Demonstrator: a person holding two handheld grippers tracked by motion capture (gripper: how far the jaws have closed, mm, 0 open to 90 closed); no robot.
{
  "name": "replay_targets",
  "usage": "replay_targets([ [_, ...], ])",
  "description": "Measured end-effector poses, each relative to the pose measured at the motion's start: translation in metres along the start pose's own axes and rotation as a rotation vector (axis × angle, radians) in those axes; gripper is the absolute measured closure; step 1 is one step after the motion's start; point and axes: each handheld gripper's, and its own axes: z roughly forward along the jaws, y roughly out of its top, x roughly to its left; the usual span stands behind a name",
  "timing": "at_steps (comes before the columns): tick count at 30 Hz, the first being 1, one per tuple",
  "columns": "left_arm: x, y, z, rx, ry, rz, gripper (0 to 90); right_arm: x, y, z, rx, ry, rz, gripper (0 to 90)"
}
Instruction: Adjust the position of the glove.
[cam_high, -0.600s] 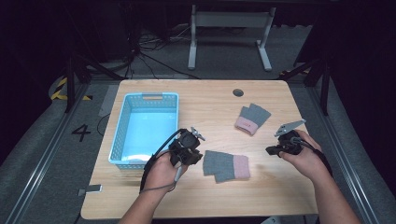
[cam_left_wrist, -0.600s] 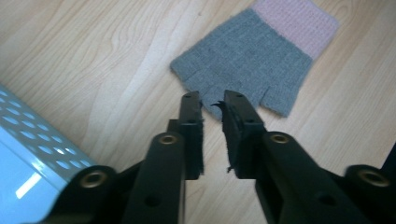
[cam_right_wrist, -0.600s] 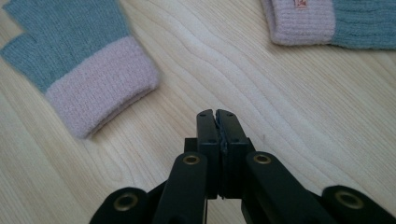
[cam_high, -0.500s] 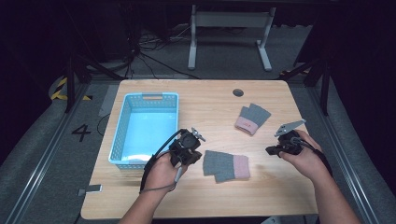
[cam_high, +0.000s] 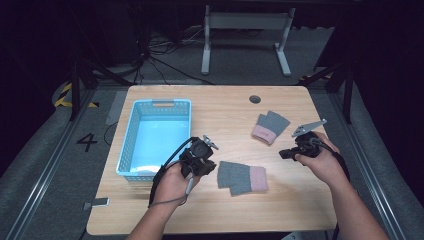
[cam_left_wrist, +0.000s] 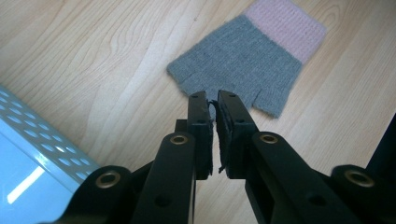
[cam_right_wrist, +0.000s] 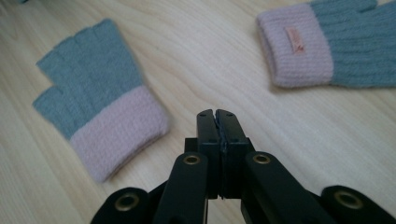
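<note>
Two fingerless gloves, grey with pink cuffs, lie flat on the wooden table (cam_high: 220, 107). The near glove (cam_high: 242, 177) (cam_left_wrist: 243, 60) (cam_right_wrist: 98, 116) lies between my two hands. The far glove (cam_high: 270, 127) (cam_right_wrist: 308, 46) has a small label on its cuff. My left gripper (cam_high: 207, 167) (cam_left_wrist: 212, 95) is shut with nothing held, its tips hovering at the finger edge of the near glove. To the right of that glove, my right gripper (cam_high: 282, 153) (cam_right_wrist: 217, 112) is shut and empty, over bare wood between the two gloves.
A light blue plastic basket (cam_high: 131, 135) (cam_left_wrist: 42, 154) stands at the left of the table, close to my left hand. A round cable hole (cam_high: 255, 99) is near the far edge. Cables trail from both grippers.
</note>
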Motion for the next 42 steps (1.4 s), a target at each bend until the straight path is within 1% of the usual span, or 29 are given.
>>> replay_targets([
  [4,0.001,-0.001,-0.002,-0.005,-0.001,-0.003,85.5,-0.006,0.014,0.002,-0.004,-0.006,0.006,90.0],
  [7,0.002,-0.002,-0.003,-0.002,0.0,-0.003,86.2,-0.012,0.026,0.007,0.008,-0.01,0.001,90.0],
  [10,0.003,-0.002,-0.003,-0.006,0.003,-0.004,86.2,-0.018,0.036,0.013,0.022,-0.016,0.014,90.0],
  [13,0.004,-0.003,-0.003,-0.005,0.003,-0.006,86.0,-0.022,0.039,0.016,0.025,-0.018,0.017,90.0],
  [14,0.004,-0.003,-0.003,-0.005,0.004,-0.006,85.9,-0.028,0.044,0.02,0.026,-0.022,0.026,90.0],
  [17,0.004,-0.002,-0.002,-0.005,0.006,-0.005,85.6,-0.031,0.046,0.023,0.025,-0.02,0.034,90.0],
  [18,0.004,-0.002,-0.003,-0.005,0.007,-0.005,85.5,-0.035,0.05,0.028,0.03,-0.024,0.041,90.0],
  [23,0.005,-0.002,-0.002,-0.009,0.009,-0.01,84.6,-0.043,0.056,0.037,0.029,-0.033,0.051,90.0],
  [25,0.005,-0.002,-0.002,-0.006,0.01,-0.008,84.5,-0.046,0.057,0.04,0.028,-0.031,0.058,90.0],
  [26,0.005,-0.002,-0.002,-0.006,0.009,-0.009,84.2,-0.047,0.058,0.042,0.029,-0.029,0.054,90.0],
  [29,0.006,-0.003,-0.001,-0.006,0.008,-0.012,83.9,-0.052,0.059,0.044,0.015,-0.031,0.074,90.0],
  [30,0.006,-0.003,-0.001,-0.006,0.008,-0.014,83.5,-0.054,0.059,0.045,0.003,-0.026,0.077,90.0],
  [31,0.006,-0.003,-0.001,-0.006,0.008,-0.014,83.5,-0.054,0.059,0.045,0.003,-0.026,0.077,90.0],
  [32,0.007,-0.003,-0.001,-0.004,0.009,-0.014,83.5,-0.057,0.059,0.049,0.001,-0.024,0.088,90.0],
  [37,0.007,-0.003,-0.001,-0.007,0.008,-0.012,83.4,-0.062,0.057,0.062,0.035,-0.028,0.095,90.0],
  [42,0.007,-0.003,0.0,-0.004,0.01,-0.01,83.1,-0.065,0.056,0.071,0.054,-0.031,0.101,89.8],
])
